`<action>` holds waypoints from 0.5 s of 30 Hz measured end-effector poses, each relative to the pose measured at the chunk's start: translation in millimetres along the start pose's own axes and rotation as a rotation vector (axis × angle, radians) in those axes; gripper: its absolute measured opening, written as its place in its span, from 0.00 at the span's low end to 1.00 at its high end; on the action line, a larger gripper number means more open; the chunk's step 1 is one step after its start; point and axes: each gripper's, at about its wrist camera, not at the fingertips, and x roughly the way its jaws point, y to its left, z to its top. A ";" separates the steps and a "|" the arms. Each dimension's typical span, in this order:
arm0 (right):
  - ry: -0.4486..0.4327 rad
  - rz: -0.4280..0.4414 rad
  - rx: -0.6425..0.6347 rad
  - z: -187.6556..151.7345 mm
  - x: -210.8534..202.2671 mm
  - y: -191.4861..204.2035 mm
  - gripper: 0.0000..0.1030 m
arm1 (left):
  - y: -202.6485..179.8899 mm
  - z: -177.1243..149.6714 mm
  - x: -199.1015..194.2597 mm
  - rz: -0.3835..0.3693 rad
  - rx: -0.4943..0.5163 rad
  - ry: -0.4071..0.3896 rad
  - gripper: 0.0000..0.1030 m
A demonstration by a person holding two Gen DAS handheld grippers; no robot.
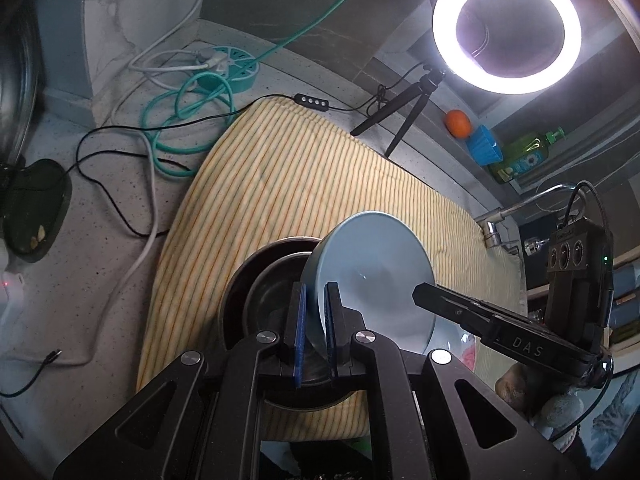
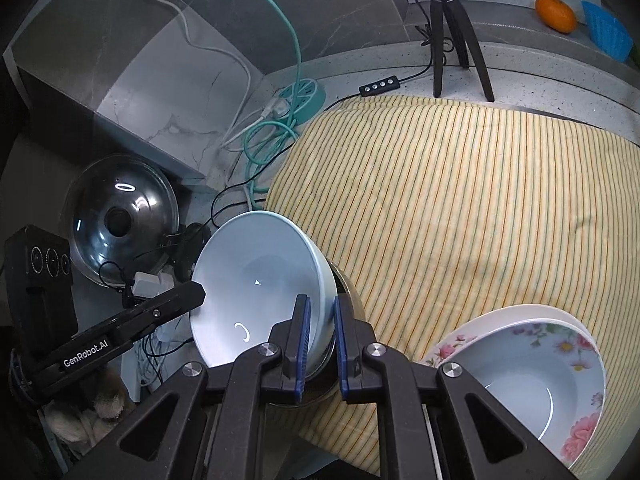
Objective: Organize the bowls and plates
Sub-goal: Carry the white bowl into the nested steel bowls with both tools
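A light blue bowl (image 1: 372, 276) (image 2: 256, 276) is held tilted above a dark metal bowl (image 1: 260, 280). My left gripper (image 1: 316, 300) is shut on one side of its rim. My right gripper (image 2: 320, 312) is shut on the opposite side, and shows from the side in the left wrist view (image 1: 472, 312). The left gripper shows from the side in the right wrist view (image 2: 132, 320). A flowered plate with a blue bowl in it (image 2: 536, 368) lies on the striped cloth (image 2: 460, 200) at the lower right.
A ring light (image 1: 506, 26) on a small tripod (image 2: 452, 36) stands behind the cloth. A teal power strip (image 1: 228, 68) with coiled cables, a pot lid (image 2: 120, 216), an orange (image 2: 556, 12), a blue cup (image 1: 484, 146) and a soap bottle (image 1: 524, 152) sit around.
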 end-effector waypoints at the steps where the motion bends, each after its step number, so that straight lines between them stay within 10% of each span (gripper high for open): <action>1: 0.005 0.000 -0.001 -0.8 2.3 1.2 0.11 | 2.0 -1.4 -0.1 0.001 -0.004 0.001 0.07; 15: 0.064 -0.024 -0.016 -8.5 35.0 8.9 0.11 | 23.5 -15.2 8.2 0.012 -0.042 0.037 0.07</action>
